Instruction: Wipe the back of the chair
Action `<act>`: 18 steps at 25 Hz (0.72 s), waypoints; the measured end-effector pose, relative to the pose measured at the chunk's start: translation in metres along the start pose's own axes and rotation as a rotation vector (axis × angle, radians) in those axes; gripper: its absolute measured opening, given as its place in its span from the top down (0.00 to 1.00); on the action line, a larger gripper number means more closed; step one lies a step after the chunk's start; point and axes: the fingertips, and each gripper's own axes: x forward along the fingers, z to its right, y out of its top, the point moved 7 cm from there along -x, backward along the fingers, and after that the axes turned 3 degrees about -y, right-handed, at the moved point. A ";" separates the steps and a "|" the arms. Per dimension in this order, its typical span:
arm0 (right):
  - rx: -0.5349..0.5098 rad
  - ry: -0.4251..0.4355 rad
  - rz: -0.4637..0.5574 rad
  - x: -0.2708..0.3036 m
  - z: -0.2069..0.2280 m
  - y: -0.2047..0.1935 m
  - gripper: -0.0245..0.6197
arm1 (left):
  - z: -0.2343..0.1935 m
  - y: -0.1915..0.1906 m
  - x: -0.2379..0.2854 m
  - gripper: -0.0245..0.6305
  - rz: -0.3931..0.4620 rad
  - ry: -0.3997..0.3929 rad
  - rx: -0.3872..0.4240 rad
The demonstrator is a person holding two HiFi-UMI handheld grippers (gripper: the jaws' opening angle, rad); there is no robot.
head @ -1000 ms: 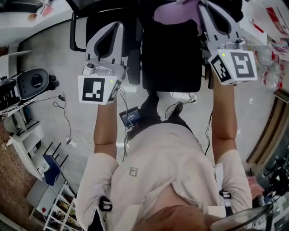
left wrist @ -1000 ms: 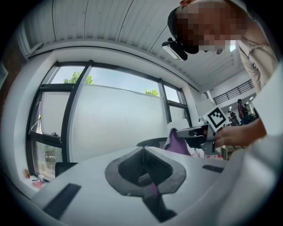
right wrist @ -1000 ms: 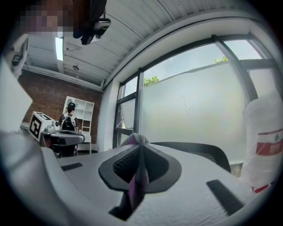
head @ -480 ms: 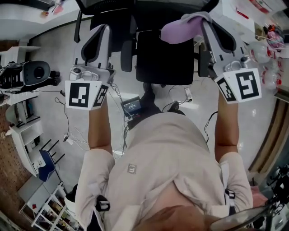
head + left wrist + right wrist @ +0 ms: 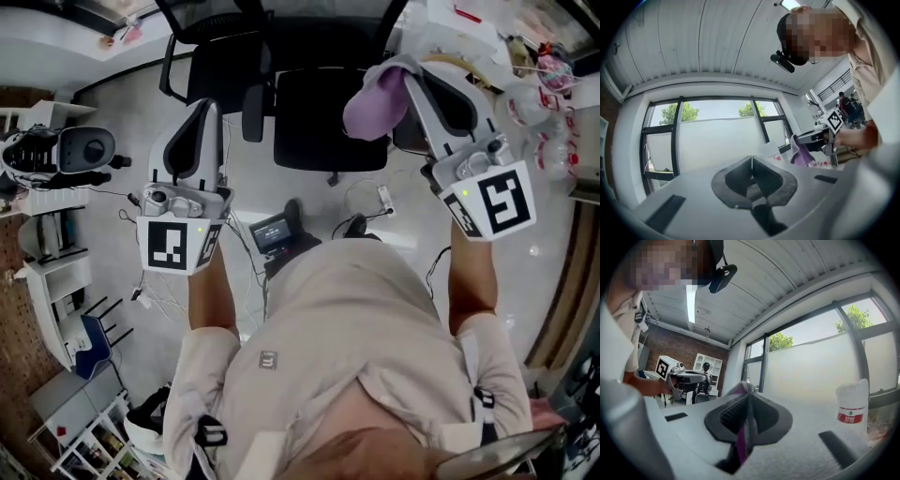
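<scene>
Right hand-held gripper [image 5: 405,77]: jaws clamped on a purple cloth [image 5: 373,101], raised above the right side of the chair; in its own view the fabric runs pinched between the closed jaws
Left hand-held gripper [image 5: 208,105]: jaws pressed together with nothing between them, held over bare floor just left of the chair
Floor [image 5: 122,141]: open to the chair's left and on its near side, which looks the freest way round
Chair [image 5: 323,117]: black office chair, far of the person, between the two tools; probably swivels or shifts when pushed, so the idle left tool could brace it
Backrest [image 5: 225,17]: at the far edge of the head view, mostly cut off; seems mesh in a hard frame, likely springy in the middle and firm at the rim
Bottles [image 5: 548,103]: crowded to the right of the chair, so little elbow room there
Cloth: soft, light, limp; gripped at one edge with the bulk hanging free as a wiping pad
Cables [image 5: 361,202]: loose on the floor near the feet, a snag risk
</scene>
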 end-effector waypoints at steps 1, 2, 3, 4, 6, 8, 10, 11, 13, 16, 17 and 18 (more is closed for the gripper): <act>0.000 -0.001 0.002 -0.007 -0.006 0.003 0.95 | 0.002 0.006 -0.008 0.95 0.005 -0.002 0.005; 0.001 -0.003 0.004 -0.013 -0.012 0.006 0.95 | 0.002 0.011 -0.016 0.95 0.010 -0.006 0.009; 0.004 -0.006 0.006 -0.018 -0.017 0.007 0.95 | 0.003 0.014 -0.023 0.95 0.016 -0.010 0.012; 0.012 -0.010 0.007 -0.023 -0.022 0.006 0.95 | 0.003 0.015 -0.029 0.95 0.020 -0.015 0.015; 0.042 -0.025 0.005 -0.030 -0.033 0.001 0.95 | 0.000 0.013 -0.041 0.95 0.028 -0.027 0.017; 0.078 -0.044 -0.005 -0.037 -0.046 -0.003 0.95 | -0.005 0.010 -0.054 0.95 0.033 -0.035 0.001; 0.094 -0.060 -0.027 -0.041 -0.063 -0.001 0.95 | -0.013 0.007 -0.069 0.95 0.033 -0.039 -0.035; 0.096 -0.072 -0.040 -0.043 -0.073 0.000 0.95 | -0.018 0.006 -0.077 0.95 0.030 -0.044 -0.053; 0.101 -0.101 -0.066 -0.046 -0.094 -0.002 0.95 | -0.028 0.000 -0.091 0.95 0.021 -0.065 -0.069; 0.102 -0.143 -0.090 -0.051 -0.117 -0.002 0.95 | -0.040 -0.008 -0.106 0.95 0.017 -0.094 -0.079; 0.099 -0.154 -0.093 -0.052 -0.122 -0.001 0.95 | -0.044 -0.011 -0.109 0.95 0.019 -0.101 -0.084; 0.097 -0.163 -0.094 -0.052 -0.126 -0.001 0.95 | -0.047 -0.013 -0.110 0.95 0.021 -0.107 -0.088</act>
